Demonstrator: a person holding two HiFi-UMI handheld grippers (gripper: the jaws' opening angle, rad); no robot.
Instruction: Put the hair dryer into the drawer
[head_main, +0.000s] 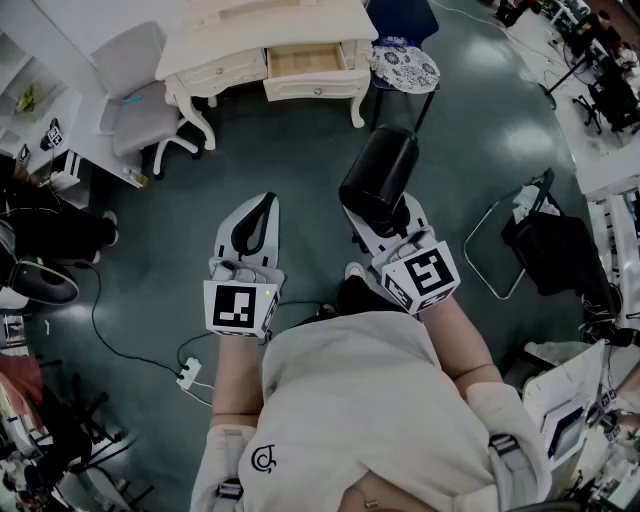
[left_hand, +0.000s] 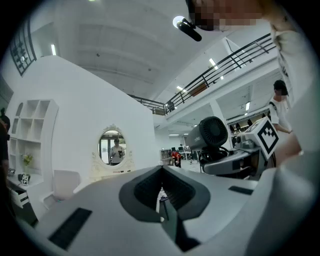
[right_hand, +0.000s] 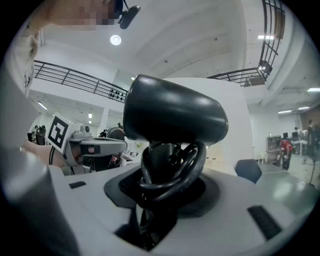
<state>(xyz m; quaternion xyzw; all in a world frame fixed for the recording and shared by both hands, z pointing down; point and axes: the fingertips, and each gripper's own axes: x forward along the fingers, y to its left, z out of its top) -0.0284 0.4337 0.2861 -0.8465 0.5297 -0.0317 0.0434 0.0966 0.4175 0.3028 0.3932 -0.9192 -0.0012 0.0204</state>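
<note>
The white dressing table (head_main: 255, 30) is my landmark, standing well ahead of me across the dark floor (head_main: 300, 140). A grey chair (head_main: 135, 95) sits off the table's left end and a patterned stool (head_main: 404, 66) by its right end. The table's middle drawer (head_main: 305, 62) stands pulled out, and from here it looks bare inside.

The hair dryer (head_main: 380, 172) is well short of the table, held up in the air on my right side. My right gripper (right_hand: 165, 195) has its fingers clamped on the dryer's handle, where the cord (right_hand: 192, 170) is looped round it. My left gripper (head_main: 268, 200) is about as far from the table, with its fingers together on nothing.

I judge this to be the carrying step: the dryer is in hand but not yet at the drawer. Next I'd need to walk up to the table and bring the dryer over the open drawer. Then I'd lower it in so the barrel and cord clear the front edge, and only then loosen my right fingers.
</note>
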